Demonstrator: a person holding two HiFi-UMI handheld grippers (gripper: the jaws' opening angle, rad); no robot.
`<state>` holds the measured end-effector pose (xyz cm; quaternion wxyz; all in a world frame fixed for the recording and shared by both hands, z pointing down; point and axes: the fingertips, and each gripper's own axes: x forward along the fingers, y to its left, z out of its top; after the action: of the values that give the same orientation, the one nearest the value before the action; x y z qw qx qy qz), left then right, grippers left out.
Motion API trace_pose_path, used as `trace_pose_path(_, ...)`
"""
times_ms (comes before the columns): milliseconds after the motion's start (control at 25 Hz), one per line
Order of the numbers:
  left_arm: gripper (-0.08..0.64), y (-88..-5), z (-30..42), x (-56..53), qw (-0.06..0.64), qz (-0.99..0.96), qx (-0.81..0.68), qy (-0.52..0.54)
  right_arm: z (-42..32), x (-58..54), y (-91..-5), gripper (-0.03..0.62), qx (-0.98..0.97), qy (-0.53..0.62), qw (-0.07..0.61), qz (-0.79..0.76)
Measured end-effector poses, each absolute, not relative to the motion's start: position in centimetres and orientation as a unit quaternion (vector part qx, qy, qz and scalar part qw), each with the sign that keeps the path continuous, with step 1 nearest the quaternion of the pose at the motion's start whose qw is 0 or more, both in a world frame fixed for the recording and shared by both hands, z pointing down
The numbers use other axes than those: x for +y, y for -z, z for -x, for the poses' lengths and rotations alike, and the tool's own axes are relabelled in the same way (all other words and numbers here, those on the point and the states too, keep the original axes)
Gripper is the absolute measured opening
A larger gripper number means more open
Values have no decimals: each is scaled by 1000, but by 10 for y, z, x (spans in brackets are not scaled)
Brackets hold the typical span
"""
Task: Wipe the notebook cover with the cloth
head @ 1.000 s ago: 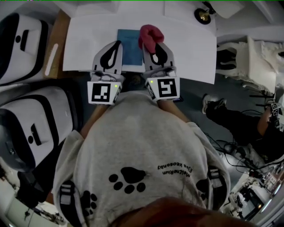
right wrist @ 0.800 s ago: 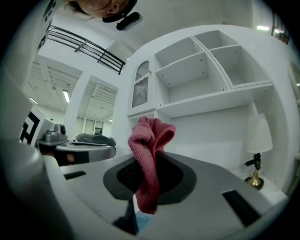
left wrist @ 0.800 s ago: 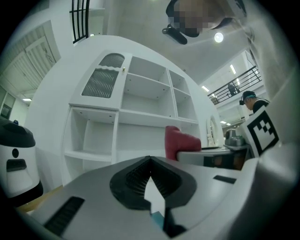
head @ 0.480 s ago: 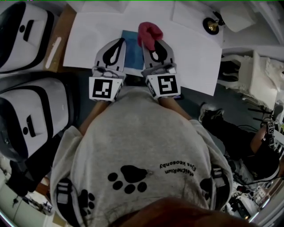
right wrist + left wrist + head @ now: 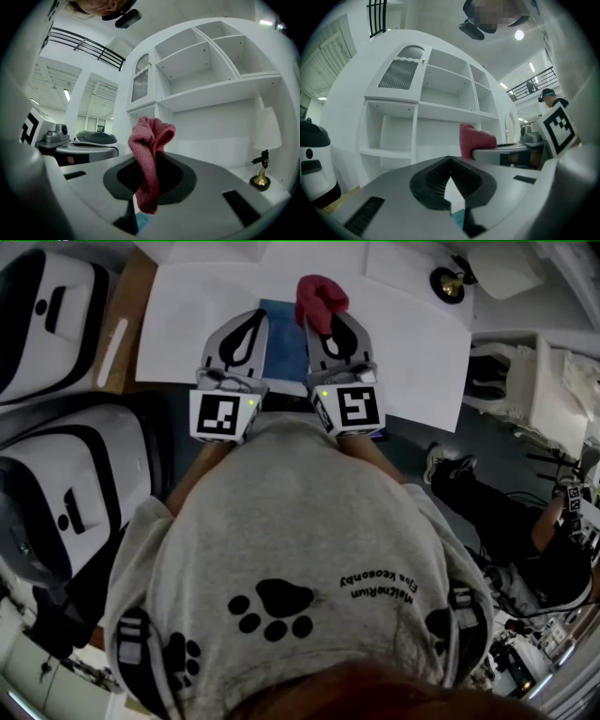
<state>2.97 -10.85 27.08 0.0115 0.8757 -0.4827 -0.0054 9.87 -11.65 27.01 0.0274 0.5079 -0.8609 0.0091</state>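
Observation:
A blue notebook [image 5: 284,343] lies on a white sheet [image 5: 403,343] on the table, between my two grippers. My right gripper [image 5: 328,322] is shut on a red cloth [image 5: 321,298], which bunches up past its tips at the notebook's far right corner. In the right gripper view the cloth [image 5: 149,140] hangs folded between the closed jaws of my right gripper [image 5: 151,165], with a sliver of notebook [image 5: 143,219] below. My left gripper [image 5: 246,329] rests over the notebook's left edge. In its own view the left gripper [image 5: 450,161] is shut with nothing in it.
Two large white rounded machines [image 5: 56,306] [image 5: 75,493] stand to the left. A white stick [image 5: 111,351] lies on the wooden strip. A small brass lamp [image 5: 448,282] stands at the far right. A white shelf unit [image 5: 436,103] faces the grippers. A person [image 5: 525,521] sits at the right.
My right gripper has slid a little away from me with the cloth, toward the notebook's far edge. The left gripper has hardly moved.

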Motion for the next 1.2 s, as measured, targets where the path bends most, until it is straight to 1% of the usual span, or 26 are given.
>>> trace_pose_path(240,12,-276,-18,-122,18,-880,-475,-5,-93,-135,-272,60,-859,-5,32,-511)
trace_pose_path(840,12,-322,-1,-138,44,-874,-484,-27,-80,-175,-306,63,-869,-7,55,-492)
trace_pose_path(1200,12,-357,5,-136,67,-869,-489,-41,-73,-187,-341,63,-884,-9,94,-458)
